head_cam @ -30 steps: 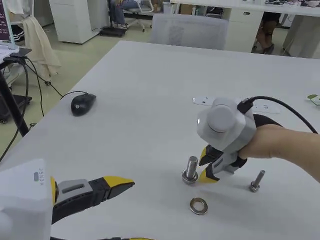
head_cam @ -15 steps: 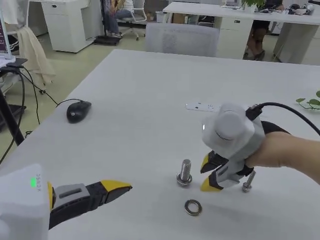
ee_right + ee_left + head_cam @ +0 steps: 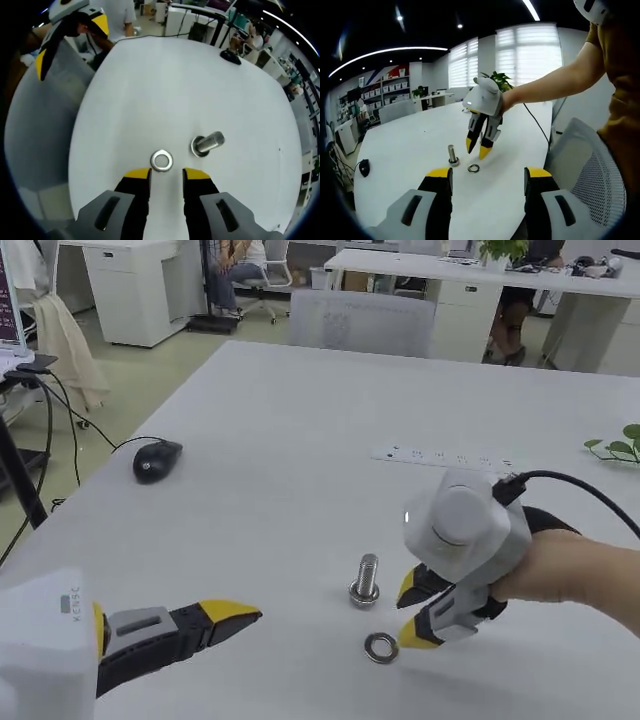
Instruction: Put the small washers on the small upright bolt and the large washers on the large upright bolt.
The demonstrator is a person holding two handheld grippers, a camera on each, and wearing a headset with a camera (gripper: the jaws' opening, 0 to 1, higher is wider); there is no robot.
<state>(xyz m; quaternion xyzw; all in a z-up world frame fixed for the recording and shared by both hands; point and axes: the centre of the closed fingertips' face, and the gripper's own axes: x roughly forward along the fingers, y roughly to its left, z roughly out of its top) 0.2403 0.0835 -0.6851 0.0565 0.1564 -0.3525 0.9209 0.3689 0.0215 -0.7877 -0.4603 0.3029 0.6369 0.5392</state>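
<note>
Compared with a second ago, the right gripper [image 3: 407, 616] is no longer level with the side of the big bolt [image 3: 365, 580]. It is down on the near side of the bolt, by the loose washer [image 3: 380, 647]. The bolt stands upright on the table [image 3: 280, 440], and the washer lies flat on the table just in front of it, apart from it.

In the right gripper view the washer [image 3: 162, 160] lies just ahead of the right gripper [image 3: 167, 174], in line with the gap between its fingers. The bolt [image 3: 207, 143] is just beyond it and off to one side. The fingers are narrowly apart and hold nothing. The gap looks about as wide as the washer, and I cannot tell whether the tips touch it yet.

The left gripper [image 3: 489, 175] hangs well back from the bolt on the near side, with its fingers wide and empty.

The main risk is the washer itself. It is thin and flat on a smooth top, so fingers that come in too high would close over it, or nudge it and send it sliding toward the bolt. A skewed pinch could flick it away. The bolt is close enough that a sideways sweep might tip it.
</note>
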